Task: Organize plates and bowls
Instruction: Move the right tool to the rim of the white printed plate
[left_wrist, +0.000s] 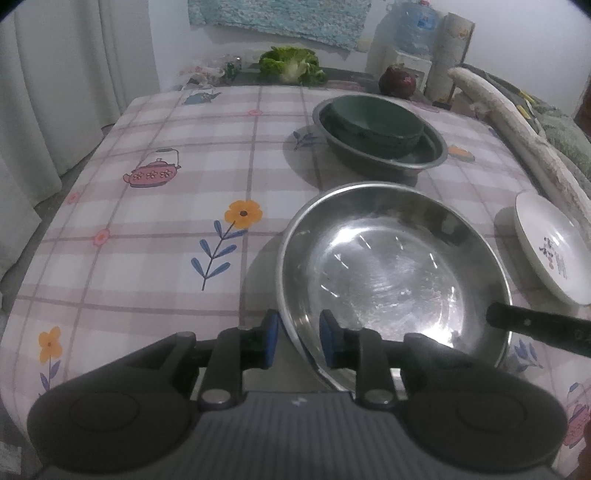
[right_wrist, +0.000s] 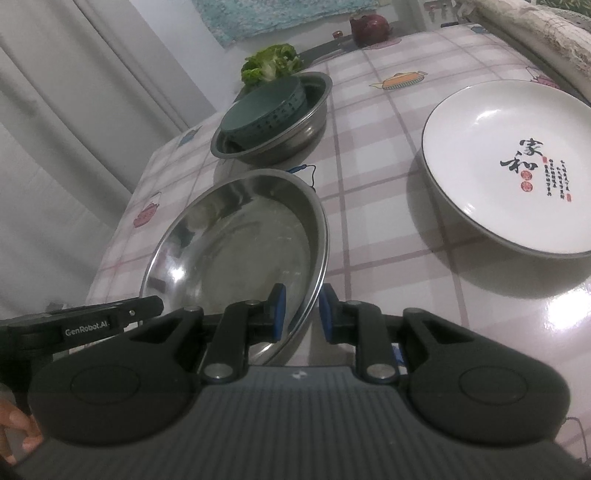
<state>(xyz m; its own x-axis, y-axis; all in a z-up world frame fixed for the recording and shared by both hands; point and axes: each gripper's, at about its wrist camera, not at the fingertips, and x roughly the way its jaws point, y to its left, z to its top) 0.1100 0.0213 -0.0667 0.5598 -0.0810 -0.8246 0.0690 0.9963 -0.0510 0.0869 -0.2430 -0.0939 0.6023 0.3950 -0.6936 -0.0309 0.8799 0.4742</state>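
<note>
both grippers, left gripper (left_wrist: 297, 338) and right gripper (right_wrist: 298, 314), pinching steel basin (left_wrist: 391, 273) rim at near edge; keep level, lift evenly, nest into far steel bowl (left_wrist: 380, 136).

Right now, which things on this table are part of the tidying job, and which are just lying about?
Part of the job:
- steel plate, rim between both claws
- steel bowl
- green bowl inside it
- white plate

Lying about:
- lettuce
- red onion
</note>
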